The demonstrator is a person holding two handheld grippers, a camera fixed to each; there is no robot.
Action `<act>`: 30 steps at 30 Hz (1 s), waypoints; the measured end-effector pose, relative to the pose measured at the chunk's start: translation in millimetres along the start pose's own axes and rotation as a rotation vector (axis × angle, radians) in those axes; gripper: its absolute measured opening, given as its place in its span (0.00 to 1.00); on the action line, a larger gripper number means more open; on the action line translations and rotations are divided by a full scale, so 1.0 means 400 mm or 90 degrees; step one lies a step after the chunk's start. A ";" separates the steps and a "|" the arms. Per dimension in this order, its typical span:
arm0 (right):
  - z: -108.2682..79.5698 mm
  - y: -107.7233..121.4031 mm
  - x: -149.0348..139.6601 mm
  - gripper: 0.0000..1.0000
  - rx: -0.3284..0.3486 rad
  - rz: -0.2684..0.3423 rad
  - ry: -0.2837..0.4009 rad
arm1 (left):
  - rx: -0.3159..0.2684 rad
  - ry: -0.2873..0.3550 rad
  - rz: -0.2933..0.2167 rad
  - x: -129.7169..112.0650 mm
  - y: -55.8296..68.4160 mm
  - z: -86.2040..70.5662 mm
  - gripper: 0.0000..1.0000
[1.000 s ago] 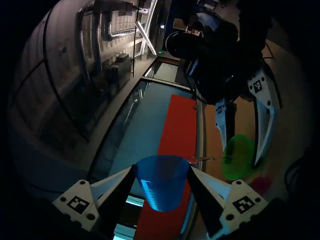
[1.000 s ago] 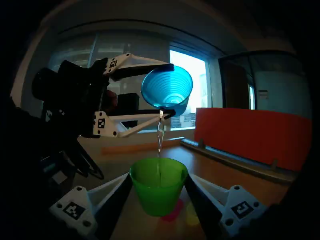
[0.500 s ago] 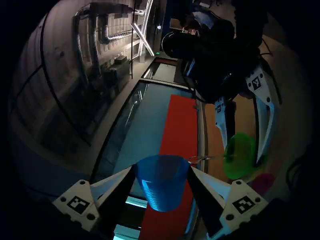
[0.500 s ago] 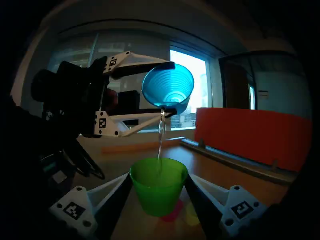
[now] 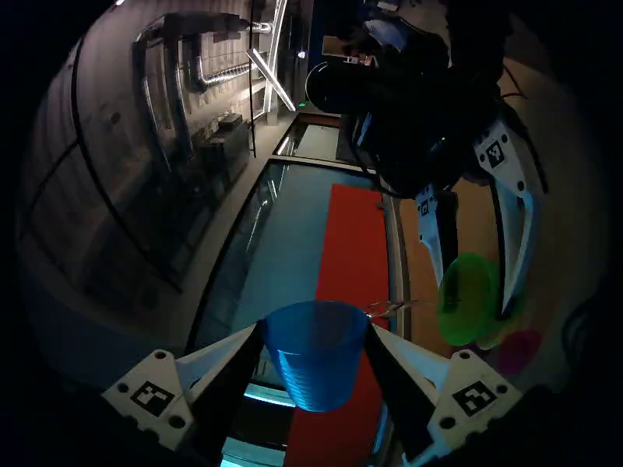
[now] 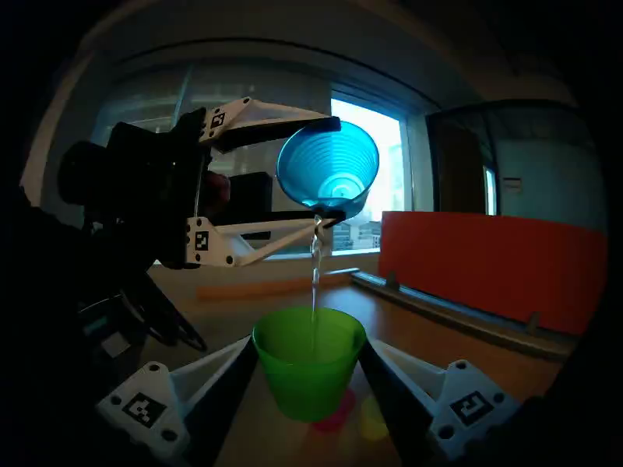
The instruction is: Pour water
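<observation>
Your left gripper (image 5: 314, 341) has white fingers (image 5: 209, 364) with black inner faces. They taper to narrow tips, and each carries a square black-and-white tag (image 5: 152, 396) near its base. Your right gripper (image 6: 309, 349) is built the same: white tapered fingers with black inner faces and one square tag each. In the right gripper view, the left gripper's body is a bulky black housing (image 6: 128, 187), with dark cables (image 6: 167, 323) looping beneath it.
</observation>
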State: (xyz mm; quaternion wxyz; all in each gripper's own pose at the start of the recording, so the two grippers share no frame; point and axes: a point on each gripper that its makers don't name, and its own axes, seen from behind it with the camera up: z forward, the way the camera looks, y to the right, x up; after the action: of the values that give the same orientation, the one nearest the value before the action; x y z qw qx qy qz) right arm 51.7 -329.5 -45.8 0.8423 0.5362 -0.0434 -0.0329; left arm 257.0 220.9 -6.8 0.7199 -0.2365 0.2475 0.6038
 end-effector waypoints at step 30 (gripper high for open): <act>-0.002 0.003 0.008 0.91 -0.004 -0.002 0.002 | 0.010 0.001 0.067 0.007 -0.016 0.002 0.89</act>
State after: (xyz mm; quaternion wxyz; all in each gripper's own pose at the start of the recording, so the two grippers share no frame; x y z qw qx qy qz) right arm 54.7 -328.7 -44.9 0.8440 0.5337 -0.0411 -0.0339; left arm 263.7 222.5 -7.7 0.6891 -0.2179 0.2645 0.6385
